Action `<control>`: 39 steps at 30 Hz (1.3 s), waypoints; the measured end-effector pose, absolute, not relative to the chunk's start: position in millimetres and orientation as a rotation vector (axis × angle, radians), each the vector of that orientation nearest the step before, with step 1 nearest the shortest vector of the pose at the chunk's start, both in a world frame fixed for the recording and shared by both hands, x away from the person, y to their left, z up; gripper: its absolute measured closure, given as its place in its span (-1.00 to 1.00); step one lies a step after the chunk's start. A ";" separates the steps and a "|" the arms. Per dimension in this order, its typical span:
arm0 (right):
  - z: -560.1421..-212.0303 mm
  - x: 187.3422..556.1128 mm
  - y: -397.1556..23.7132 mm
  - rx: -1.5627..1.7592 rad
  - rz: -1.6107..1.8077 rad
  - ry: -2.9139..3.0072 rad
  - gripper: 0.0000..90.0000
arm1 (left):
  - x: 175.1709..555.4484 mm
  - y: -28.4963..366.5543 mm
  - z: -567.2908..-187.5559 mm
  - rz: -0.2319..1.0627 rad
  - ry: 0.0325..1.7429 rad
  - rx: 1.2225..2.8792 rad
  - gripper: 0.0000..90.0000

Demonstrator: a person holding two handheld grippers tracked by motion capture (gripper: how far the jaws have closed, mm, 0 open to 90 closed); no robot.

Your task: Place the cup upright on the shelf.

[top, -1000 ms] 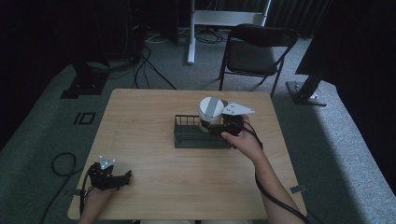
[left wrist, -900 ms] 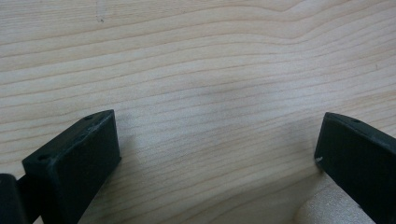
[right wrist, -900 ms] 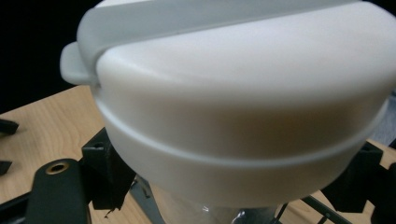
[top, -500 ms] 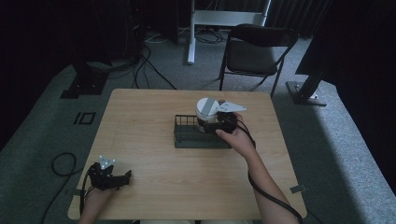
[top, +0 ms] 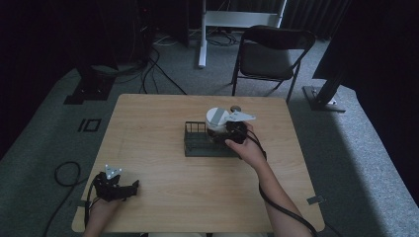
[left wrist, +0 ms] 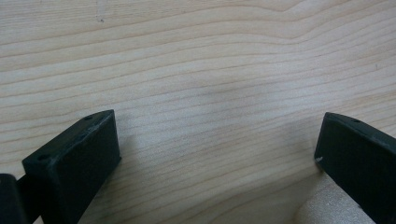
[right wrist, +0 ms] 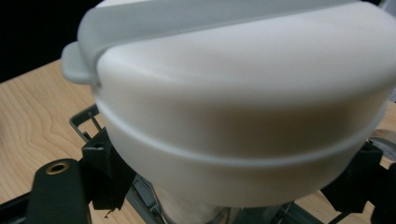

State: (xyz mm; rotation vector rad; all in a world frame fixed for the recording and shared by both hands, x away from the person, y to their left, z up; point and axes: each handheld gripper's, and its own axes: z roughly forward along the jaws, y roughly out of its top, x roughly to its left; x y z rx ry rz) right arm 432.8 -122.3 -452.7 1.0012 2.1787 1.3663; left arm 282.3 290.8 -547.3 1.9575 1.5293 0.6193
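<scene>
Right gripper [top: 228,129] clamping white jar [top: 216,120] over rack [top: 195,143].
Jar is sitting between the jaws, just above the dark rack mid-table [top: 148,123]; left gripper [top: 129,188] is resting wide apart near the front-left corner.

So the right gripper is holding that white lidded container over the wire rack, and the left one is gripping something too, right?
Not quite. The left gripper grips nothing: the left gripper view shows its jaws wide apart over bare table. The right gripper does hold the white container over the rack.

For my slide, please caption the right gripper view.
Right gripper clamps a white lidded jar above the wire rack.
</scene>
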 end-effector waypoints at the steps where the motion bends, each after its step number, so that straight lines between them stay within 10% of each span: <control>1: -453.7 433.1 -121.7 1.004 1.361 2.185 -0.59 | 282.3 290.7 -547.3 0.619 1.530 1.957 -0.99; 39: -475.3 433.5 -115.6 1.048 1.290 2.204 -0.59 | 282.3 290.7 -547.3 0.619 1.530 1.956 -0.99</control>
